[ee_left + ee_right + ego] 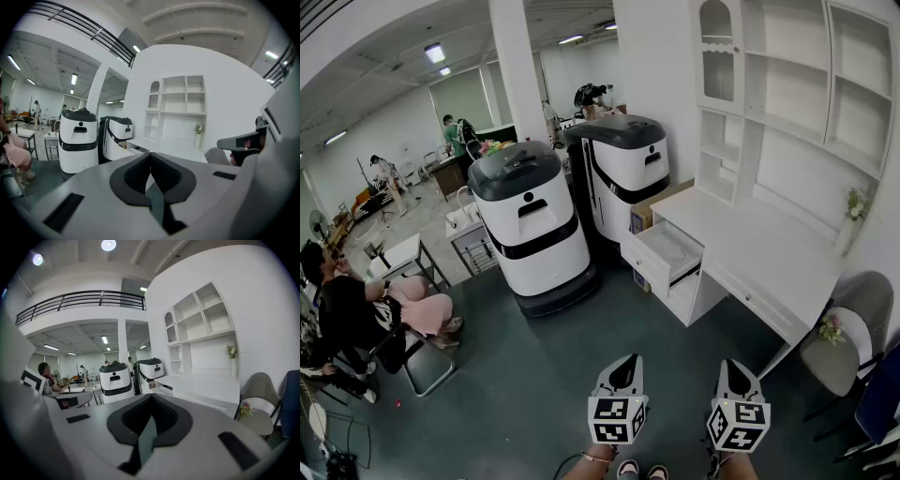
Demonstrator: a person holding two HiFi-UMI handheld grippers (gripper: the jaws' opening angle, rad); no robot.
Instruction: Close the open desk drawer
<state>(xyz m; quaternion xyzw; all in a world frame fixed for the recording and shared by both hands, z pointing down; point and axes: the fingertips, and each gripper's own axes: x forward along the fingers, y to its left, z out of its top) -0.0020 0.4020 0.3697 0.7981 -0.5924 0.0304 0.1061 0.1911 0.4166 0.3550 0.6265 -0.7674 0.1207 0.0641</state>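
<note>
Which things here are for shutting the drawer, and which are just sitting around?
For the job:
- open drawer
- white desk
- left gripper and right gripper, both shut and empty

Just sitting around:
- front white machine
- back white machine
- cardboard box
- grey chair
- wall shelves

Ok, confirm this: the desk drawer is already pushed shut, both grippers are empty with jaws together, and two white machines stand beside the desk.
Wrong on the drawer: the head view shows it pulled out of the desk, open. Otherwise right: left gripper and right gripper are empty, jaws together, and two white machines stand beside the desk.
</note>
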